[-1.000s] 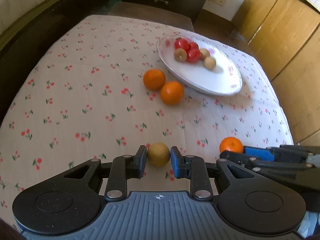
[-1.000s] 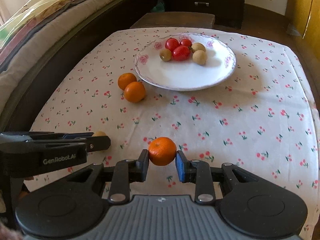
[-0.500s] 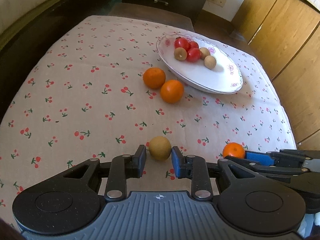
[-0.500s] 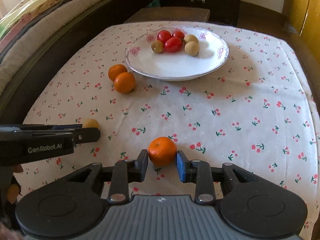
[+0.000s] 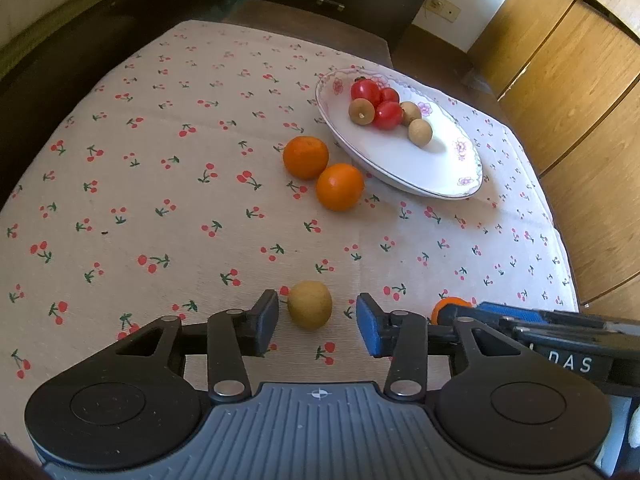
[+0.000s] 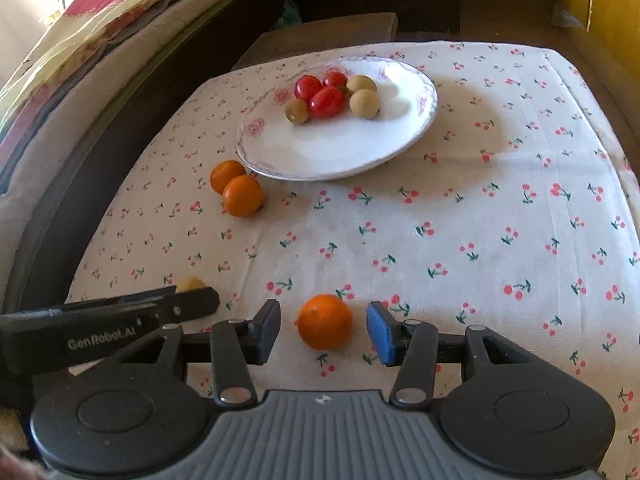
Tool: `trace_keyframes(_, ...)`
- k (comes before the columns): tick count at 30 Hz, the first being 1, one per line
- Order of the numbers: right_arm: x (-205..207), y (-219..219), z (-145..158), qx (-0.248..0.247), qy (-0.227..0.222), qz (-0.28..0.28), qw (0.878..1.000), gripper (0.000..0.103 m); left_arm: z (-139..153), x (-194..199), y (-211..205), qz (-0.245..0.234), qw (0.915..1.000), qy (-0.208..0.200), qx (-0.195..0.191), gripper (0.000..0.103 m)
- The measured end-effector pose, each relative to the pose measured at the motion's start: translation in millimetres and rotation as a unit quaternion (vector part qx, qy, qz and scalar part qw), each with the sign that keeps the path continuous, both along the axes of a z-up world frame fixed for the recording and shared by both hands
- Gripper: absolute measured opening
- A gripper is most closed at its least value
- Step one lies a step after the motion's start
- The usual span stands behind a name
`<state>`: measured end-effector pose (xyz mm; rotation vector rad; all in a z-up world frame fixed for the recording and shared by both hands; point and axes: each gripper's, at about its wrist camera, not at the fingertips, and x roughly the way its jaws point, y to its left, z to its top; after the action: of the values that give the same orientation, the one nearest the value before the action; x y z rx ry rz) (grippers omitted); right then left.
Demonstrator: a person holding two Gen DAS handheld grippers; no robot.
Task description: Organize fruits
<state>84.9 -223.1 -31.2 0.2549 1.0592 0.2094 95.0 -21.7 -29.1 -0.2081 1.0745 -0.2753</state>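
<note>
A home bedroom. A bed with a patterned quilt (image 6: 80, 40) lies at ten o'clock of the cherry-print worktop (image 6: 480, 240). Wooden wardrobe doors (image 5: 580, 100) stand at two o'clock.

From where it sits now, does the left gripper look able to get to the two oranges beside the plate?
Probably yes. The left gripper, jaws opening with the brown fruit loose between them, faces bare tablecloth up to the two oranges beside the plate. Only that brown fruit lies in the way.
</note>
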Motion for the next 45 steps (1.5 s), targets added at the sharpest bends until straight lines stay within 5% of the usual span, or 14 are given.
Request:
trace_keyframes(8, 4.2, 13.4, -4.1, -0.032, -0.001, 0.018, 0.999, 0.048, -0.4, -1.9, -5.3, -0.004, 0.9999, -0.005, 0.011, 0.057)
trace_keyframes(11, 3.4, 14.9, -8.7, -0.055, 0.002, 0.022, 0.998, 0.048, -0.7, -4.9, -11.7, -0.014, 0.9989, -0.020, 0.041, 0.047)
trace_keyframes(13, 2.5, 16.8, -7.9, -0.066, -0.001, 0.026, 0.998, 0.038, -0.6, -6.5, -14.4, -0.018, 0.9979, -0.027, 0.056, 0.042)
trace_keyframes(18, 0.1, 21.7, -4.4, -0.081, -0.010, 0.037, 0.996, 0.033, 1.1, -9.5, -11.8, -0.021, 0.9981, -0.028, 0.051, 0.035)
trace_keyframes(37, 4.8, 3.3, 24.3, -0.033, -0.051, 0.009, 0.998, 0.033, 27.5, -1.7, -9.2, -0.017, 0.9985, -0.051, 0.011, 0.030)
trace_keyframes(45, 5.0, 5.1, 23.9, -0.031, -0.050, 0.011, 0.998, 0.033, 15.2, 2.2, -7.3, -0.009, 0.9995, -0.026, 0.015, 0.035)
